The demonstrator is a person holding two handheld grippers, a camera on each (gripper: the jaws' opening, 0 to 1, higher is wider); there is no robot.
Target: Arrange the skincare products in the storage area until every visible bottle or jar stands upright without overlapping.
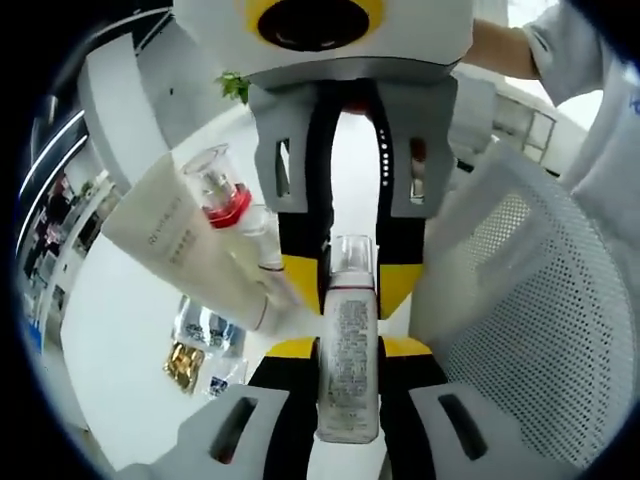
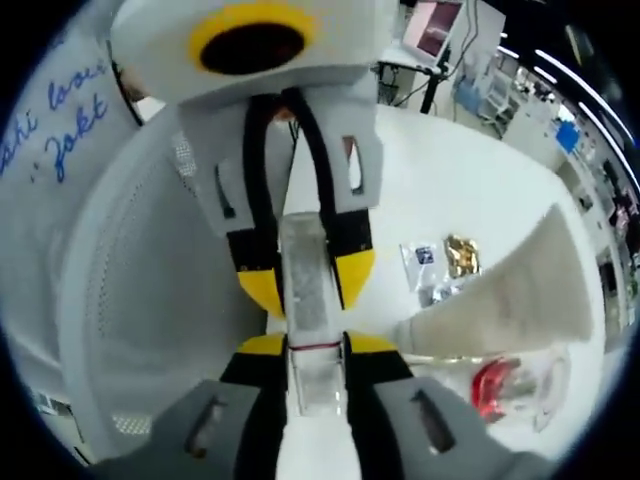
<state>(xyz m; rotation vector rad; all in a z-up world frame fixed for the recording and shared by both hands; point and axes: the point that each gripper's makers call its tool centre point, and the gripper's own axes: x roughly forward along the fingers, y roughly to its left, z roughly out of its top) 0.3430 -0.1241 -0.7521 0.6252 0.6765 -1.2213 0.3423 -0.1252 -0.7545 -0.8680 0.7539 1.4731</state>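
Both grippers, left point(image 1: 347, 345) and right point(image 2: 305, 345), were closed on one clear bottle point(image 1: 348, 370) at frame centre, its small print unreadable. A cream tube point(image 1: 185, 250) lay left, its lettering blurred.

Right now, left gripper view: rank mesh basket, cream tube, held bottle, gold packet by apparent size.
1. mesh basket
2. cream tube
3. held bottle, close to the camera, so its rank against the tube is unsure
4. gold packet
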